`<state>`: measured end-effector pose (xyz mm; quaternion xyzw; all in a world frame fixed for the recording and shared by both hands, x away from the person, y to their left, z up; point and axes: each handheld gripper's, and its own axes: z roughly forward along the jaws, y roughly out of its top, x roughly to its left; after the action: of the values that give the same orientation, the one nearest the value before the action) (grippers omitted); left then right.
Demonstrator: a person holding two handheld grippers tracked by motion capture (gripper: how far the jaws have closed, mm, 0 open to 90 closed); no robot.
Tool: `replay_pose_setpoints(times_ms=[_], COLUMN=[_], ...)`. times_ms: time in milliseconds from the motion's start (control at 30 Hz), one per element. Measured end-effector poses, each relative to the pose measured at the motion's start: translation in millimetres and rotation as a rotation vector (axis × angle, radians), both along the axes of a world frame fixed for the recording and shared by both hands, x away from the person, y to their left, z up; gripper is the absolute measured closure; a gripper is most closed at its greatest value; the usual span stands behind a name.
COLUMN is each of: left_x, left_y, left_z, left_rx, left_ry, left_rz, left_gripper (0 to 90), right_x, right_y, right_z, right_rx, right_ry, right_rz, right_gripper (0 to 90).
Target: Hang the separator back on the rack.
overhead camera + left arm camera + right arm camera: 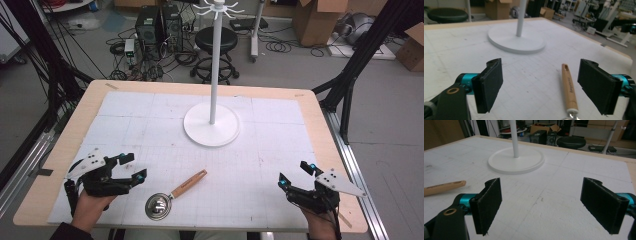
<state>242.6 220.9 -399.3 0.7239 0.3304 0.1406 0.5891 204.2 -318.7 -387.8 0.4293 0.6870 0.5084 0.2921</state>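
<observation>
**Both jaws spread, ladle waiting on the mat**

Jaws on both tools stand wide apart with nothing between the pads. I have the left gripper [131, 167] low over the near left part of the white mat [280, 150], aimed toward the ladle [172, 195] that lies just to its right. The ladle rests flat, its steel bowl [158, 206] near the front edge and its wooden handle [569, 87] running away toward the stand — an easy lie for a side-on grab. In the left gripper view the handle sits just inside the right-hand pad [599, 88], untouched, so I judge the tool is lining up on the wood rather than the slippery bowl.

The right gripper [296, 175] hangs open over the near right part of the mat, well apart from the ladle; from its own view the handle tip [444, 187] shows far off to the side. I read it as parked, out of the way.

The white stand [212, 125] is upright mid-table, its hooks [218, 8] up top — likely where the ladle, with the slot in its handle end, is meant to hang.
</observation>
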Motion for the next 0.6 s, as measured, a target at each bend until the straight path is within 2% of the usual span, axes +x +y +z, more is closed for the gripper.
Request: replay_pose_setpoints(times_ms=[100, 167, 200, 267, 300, 333, 400, 500, 600], left_x=[2.0, 5.2, 7.3, 10.1, 12.1, 14.0, 17.1, 20.9, 24.1], left_y=[-17.4, -30.8, -40.1, -53.0, -59.5, -66.2, -80.5, -99.9, -112.4], left_z=[-0.3, -1.6, -1.7, -1.7, -2.3, -3.8, -8.2, -16.7, -21.9], left_rx=[0.042, 0.067, 0.108, 0.149, 0.157, 0.152, 0.17, 0.236, 0.289], left_ry=[0.019, 0.033, 0.028, 0.024, 0.031, 0.041, 0.064, 0.101, 0.124], left_rz=[-0.032, -0.089, -0.117, -0.1, -0.1, -0.114, -0.138, -0.159, -0.146], left_gripper=[24.2, 22.8, 20.6, 18.4, 18.6, 18.9, 19.8, 26.3, 29.8], right_x=[-0.9, -0.8, -0.7, -0.4, -0.3, 0.0, 0.4, 0.2, 0.3], right_y=[1.1, 0.8, 0.7, 0.5, 0.8, 1.0, 1.8, 1.9, 1.3], right_z=[-0.4, -0.4, -0.2, 0.0, -0.1, -0.3, -0.7, -1.0, -1.1], right_rx=[0.003, 0.004, 0.008, 0.008, 0.008, 0.008, 0.007, 0.001, 0.004], right_ry=[0.001, 0.0, 0.0, 0.001, 0.001, 0.001, 0.005, 0.007, 0.007], right_rz=[0.007, 0.01, 0.01, 0.012, 0.012, 0.015, 0.017, 0.022, 0.019], right_gripper=[16.3, 16.3, 16.3, 16.3, 16.3, 16.3, 16.3, 16.3, 16.3])
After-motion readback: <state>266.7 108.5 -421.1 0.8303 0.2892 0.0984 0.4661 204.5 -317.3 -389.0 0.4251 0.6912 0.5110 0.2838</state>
